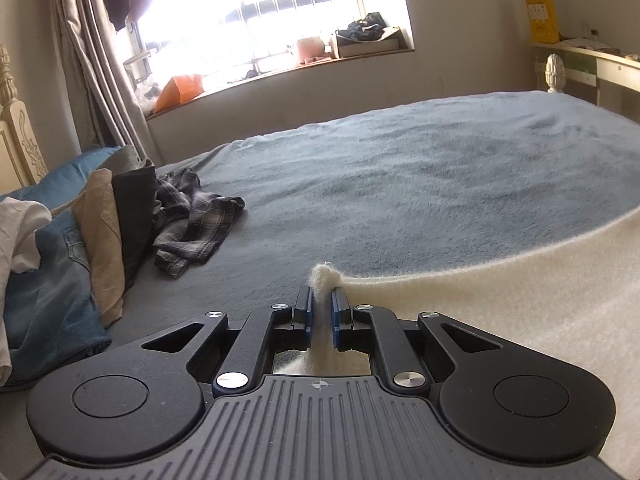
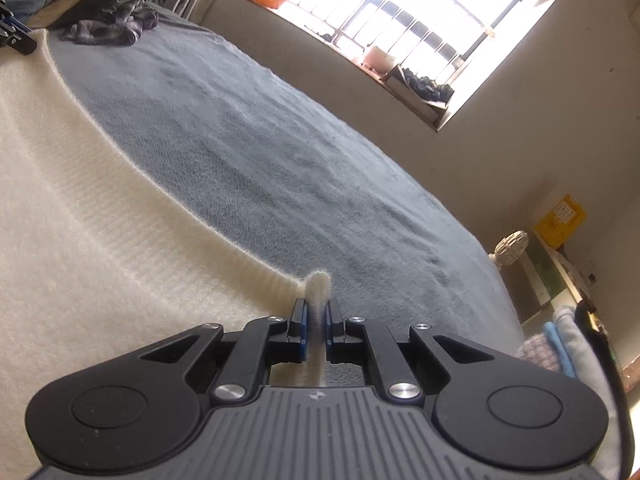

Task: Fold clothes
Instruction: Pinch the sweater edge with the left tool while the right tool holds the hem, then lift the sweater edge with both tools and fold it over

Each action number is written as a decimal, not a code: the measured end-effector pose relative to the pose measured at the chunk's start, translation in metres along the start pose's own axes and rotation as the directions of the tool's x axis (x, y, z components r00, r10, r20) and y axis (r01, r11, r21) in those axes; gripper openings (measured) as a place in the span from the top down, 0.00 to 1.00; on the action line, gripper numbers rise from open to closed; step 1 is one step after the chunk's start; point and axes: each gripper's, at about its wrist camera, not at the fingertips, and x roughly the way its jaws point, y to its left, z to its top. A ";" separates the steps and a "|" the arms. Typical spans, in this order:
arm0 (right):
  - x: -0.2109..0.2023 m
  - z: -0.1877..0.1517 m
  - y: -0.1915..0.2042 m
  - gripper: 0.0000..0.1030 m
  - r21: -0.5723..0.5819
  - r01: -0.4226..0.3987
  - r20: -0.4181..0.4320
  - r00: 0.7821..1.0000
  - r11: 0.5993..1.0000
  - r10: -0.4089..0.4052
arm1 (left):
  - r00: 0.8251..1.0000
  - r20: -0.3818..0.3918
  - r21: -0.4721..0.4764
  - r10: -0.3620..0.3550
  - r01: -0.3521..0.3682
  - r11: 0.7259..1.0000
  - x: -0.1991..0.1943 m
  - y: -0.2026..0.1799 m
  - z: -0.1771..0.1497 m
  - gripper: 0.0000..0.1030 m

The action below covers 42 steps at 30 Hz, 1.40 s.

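Both grippers pinch corners of a cream fuzzy garment: left gripper (image 1: 321,303), right gripper (image 2: 316,316). Most of the cream fuzzy garment (image 1: 520,320) is cut off below, spread over the grey-blue bed (image 1: 400,168). Beyond it, a plaid shirt (image 1: 192,216) lies beside stacked clothes (image 1: 100,232).

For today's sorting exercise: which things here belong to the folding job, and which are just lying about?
In the job: cream knit garment; left tool; right tool; clothes pile; plaid shirt.

Lying about: orange bag; yellow box; windowsill tray.
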 end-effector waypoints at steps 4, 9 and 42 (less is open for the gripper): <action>0.008 0.003 0.000 0.93 -0.006 -0.004 -0.009 1.000 1.000 0.004 | 1.000 -0.007 -0.007 0.003 -0.003 1.000 0.007 0.002 0.000 0.91; 0.014 0.006 0.000 0.93 -0.002 -0.007 -0.012 1.000 1.000 0.007 | 1.000 -0.018 -0.013 0.001 -0.001 1.000 0.013 0.003 0.001 0.91; 0.079 -0.162 -0.160 0.55 0.946 -0.160 0.284 0.826 -0.280 0.487 | 0.953 -0.101 -0.842 -0.286 0.071 0.534 0.032 0.132 -0.040 0.62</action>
